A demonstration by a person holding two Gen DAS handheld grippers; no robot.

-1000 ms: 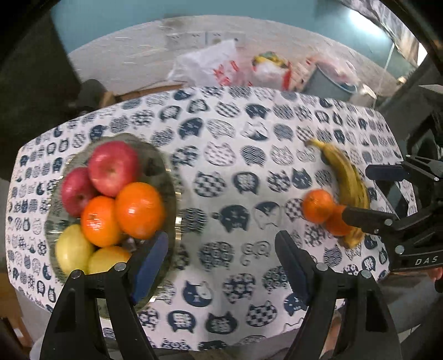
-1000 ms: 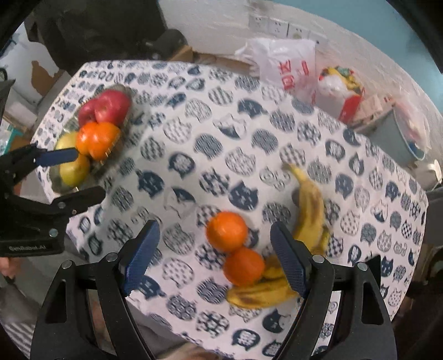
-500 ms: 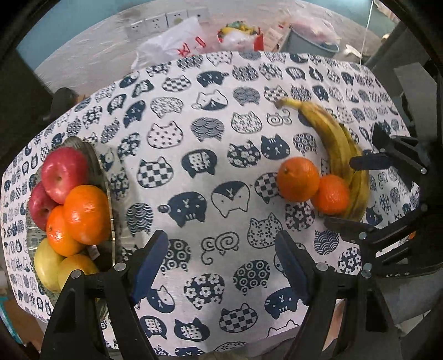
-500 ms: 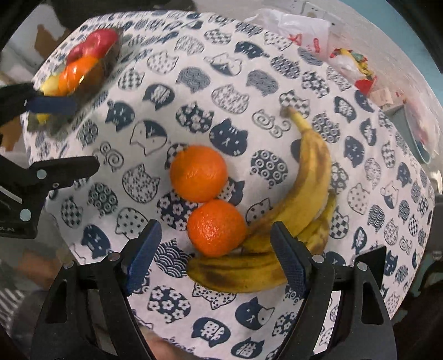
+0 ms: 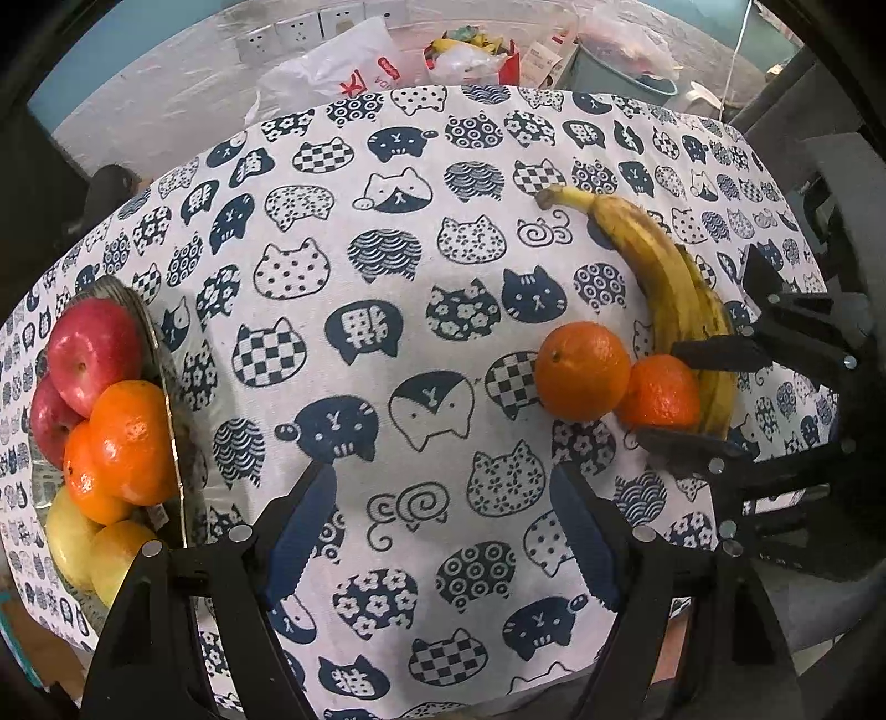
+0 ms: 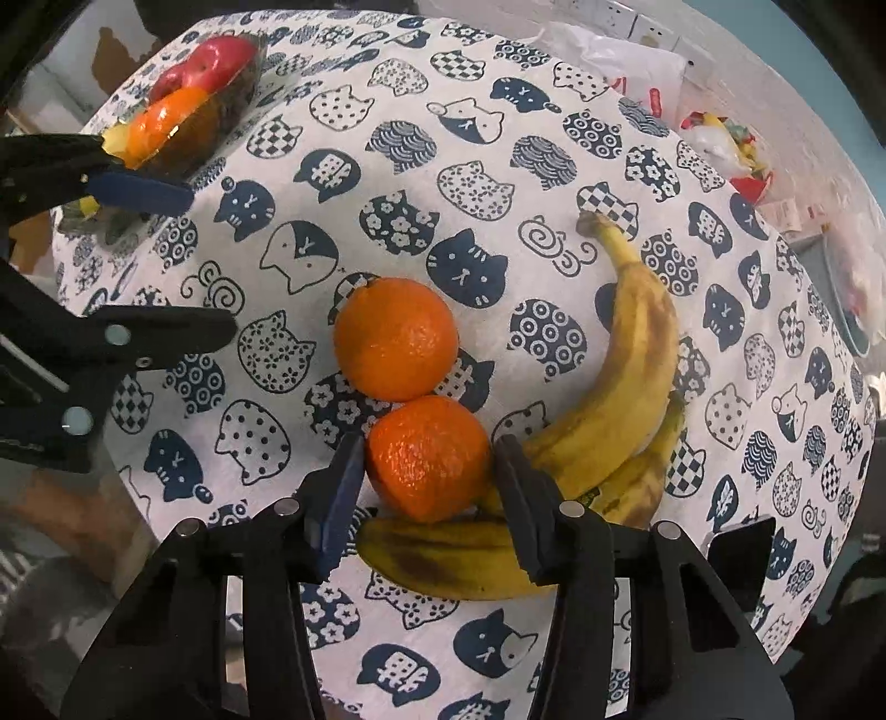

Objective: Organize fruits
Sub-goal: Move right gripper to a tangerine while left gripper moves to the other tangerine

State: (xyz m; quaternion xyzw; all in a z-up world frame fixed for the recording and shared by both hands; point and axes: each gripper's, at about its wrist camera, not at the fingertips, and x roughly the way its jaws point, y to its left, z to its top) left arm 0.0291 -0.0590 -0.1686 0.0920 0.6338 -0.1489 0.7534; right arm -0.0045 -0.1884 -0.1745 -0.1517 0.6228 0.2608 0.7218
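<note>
Fruit in hand: the nearer orange (image 6: 427,458) sits between the jaws of your right gripper (image 6: 426,487), which are closing on it; both pads look to be at its sides.
Neighbours: second orange (image 6: 396,339) touches it just beyond the fingertips; bananas (image 6: 620,410) lie against it on the gripper's right and under the right finger.
Grip advice: squeeze across the middle and lift straight up so the neighbours stay put.
Left gripper (image 5: 443,543): jaws apart, empty, over bare tabletop (image 5: 387,266).
Destination, judged: fruit bowl (image 5: 166,387), beside the left gripper's left finger.

Table with cat-print tablecloth (image 5: 421,288); wall sockets (image 5: 310,27) at 12 o'clock; white plastic bag (image 5: 343,72) below; teal wall (image 5: 138,39).
</note>
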